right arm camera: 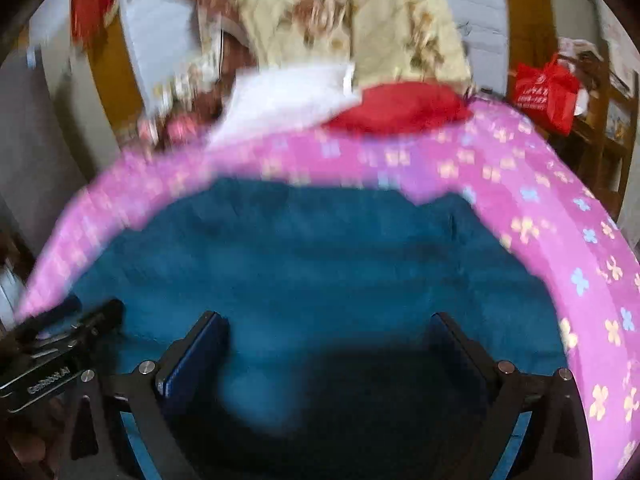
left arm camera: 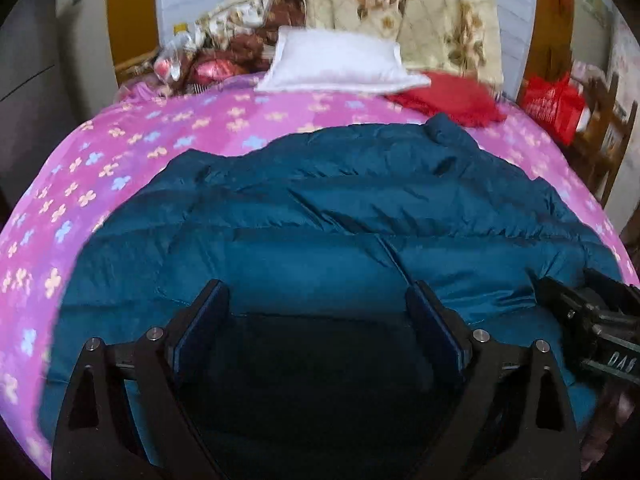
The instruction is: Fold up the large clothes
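A large teal puffer jacket (left arm camera: 320, 216) lies spread flat on a bed with a pink flowered sheet (left arm camera: 132, 148). My left gripper (left arm camera: 316, 286) hovers over the jacket's near part, open, with its blue pads wide apart and nothing pinched between them. In the blurred right wrist view the same jacket (right arm camera: 304, 252) fills the middle. My right gripper (right arm camera: 326, 316) is open above it, with only fabric lying beneath the jaws. The two grippers are side by side: the right one's black body (left arm camera: 592, 320) shows at the left view's right edge.
A white pillow (left arm camera: 336, 64) and a red cloth (left arm camera: 448, 96) lie at the head of the bed. Behind them is a heap of floral quilts (left arm camera: 420, 8). A red bag (left arm camera: 552, 100) sits on wooden furniture at the right.
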The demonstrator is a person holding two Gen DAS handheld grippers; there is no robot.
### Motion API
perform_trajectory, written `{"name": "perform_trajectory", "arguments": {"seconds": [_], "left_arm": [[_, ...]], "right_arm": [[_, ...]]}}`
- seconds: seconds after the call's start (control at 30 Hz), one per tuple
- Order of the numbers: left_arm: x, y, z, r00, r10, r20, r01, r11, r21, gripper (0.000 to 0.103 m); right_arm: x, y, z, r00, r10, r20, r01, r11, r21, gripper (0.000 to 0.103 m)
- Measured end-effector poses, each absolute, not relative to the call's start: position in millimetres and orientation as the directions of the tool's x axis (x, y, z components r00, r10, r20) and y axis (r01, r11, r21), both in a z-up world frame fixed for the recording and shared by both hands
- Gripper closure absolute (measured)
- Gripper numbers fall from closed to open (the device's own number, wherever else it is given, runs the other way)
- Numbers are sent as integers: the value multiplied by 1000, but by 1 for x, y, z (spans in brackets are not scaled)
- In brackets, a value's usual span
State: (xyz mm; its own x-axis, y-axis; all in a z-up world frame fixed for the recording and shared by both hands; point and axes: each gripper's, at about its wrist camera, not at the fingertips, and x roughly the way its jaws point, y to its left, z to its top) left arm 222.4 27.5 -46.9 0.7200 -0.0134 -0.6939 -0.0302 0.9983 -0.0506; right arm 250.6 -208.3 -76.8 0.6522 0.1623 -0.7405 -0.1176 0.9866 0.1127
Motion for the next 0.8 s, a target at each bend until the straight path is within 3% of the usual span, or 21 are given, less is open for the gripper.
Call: {"name": "perform_trajectory", "arguments": {"seconds": [0.27,0.5,0.6,0.8], "left_arm": [[222,28,-48,707,-11,-707,-45,997,-60,8],[222,28,-50,699,-15,-715,-46,997,-66,6],[223,28,-50,696,-9,-718,-53,997,-64,3],[223,30,-52,694,-5,-720,-74,994,-78,1]], "right_arm": [[248,-210,-80,664,158,-731,-139,986,86,0],[219,-235,-53,705,181,-686,-86,982,170,0],[226,-244,-75,656,176,-734,-87,984,158,0],[222,-245,-81,693,185,-696,-112,982,150,0]]}}
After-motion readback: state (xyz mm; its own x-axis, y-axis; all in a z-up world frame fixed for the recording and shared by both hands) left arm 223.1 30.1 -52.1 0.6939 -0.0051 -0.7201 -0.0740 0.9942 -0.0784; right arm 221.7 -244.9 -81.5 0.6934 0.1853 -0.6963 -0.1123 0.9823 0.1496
